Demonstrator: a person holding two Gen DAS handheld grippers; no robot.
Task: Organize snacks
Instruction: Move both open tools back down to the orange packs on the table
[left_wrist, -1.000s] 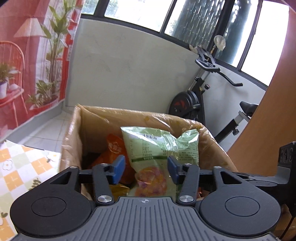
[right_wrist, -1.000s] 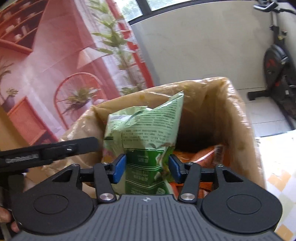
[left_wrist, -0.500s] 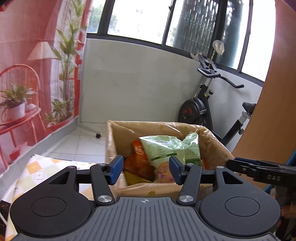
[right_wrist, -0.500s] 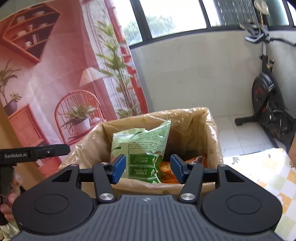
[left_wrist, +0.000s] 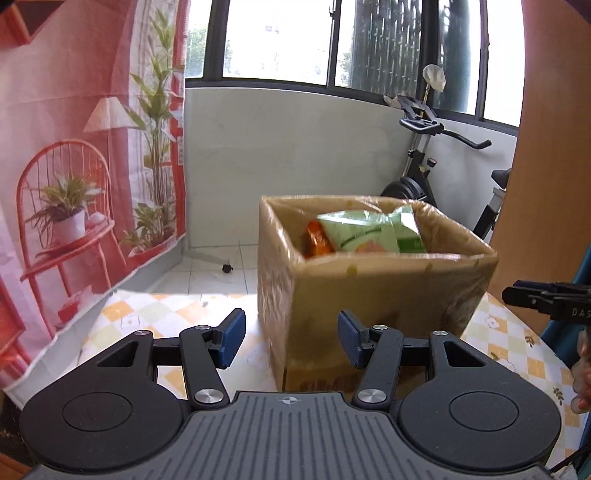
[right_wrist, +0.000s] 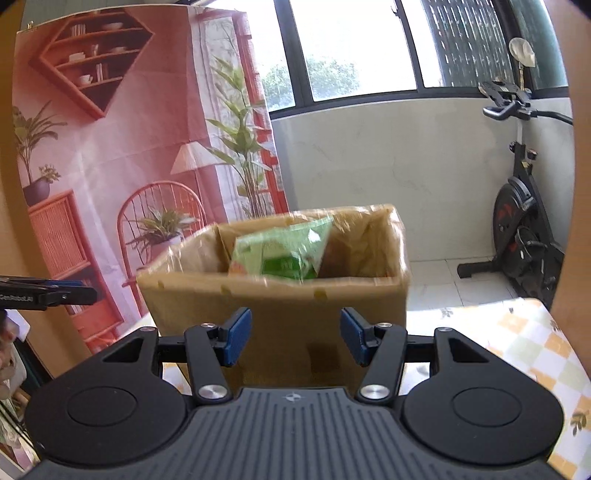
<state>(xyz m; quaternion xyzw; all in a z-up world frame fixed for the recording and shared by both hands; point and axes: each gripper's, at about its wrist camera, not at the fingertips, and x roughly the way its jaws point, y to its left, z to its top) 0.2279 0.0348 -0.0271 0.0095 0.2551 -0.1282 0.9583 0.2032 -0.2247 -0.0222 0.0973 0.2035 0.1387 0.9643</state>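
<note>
A brown cardboard box (left_wrist: 376, 295) lined with clear plastic stands on the checkered table; it also shows in the right wrist view (right_wrist: 280, 306). Inside it a green snack bag (left_wrist: 364, 232) stands upright beside an orange snack bag (left_wrist: 317, 240); the green bag shows in the right wrist view (right_wrist: 284, 254) too. My left gripper (left_wrist: 291, 341) is open and empty, in front of the box. My right gripper (right_wrist: 293, 336) is open and empty, in front of the box from the other side.
A checkered tablecloth (left_wrist: 517, 343) covers the table. An exercise bike (right_wrist: 524, 221) stands by the white wall (left_wrist: 288, 155). A red printed backdrop (left_wrist: 74, 177) hangs at the left. A wooden panel (left_wrist: 546, 147) stands at the right.
Both grippers have pulled back and up from the box. The snack bags that were close between the fingers now sit far off inside the box.
</note>
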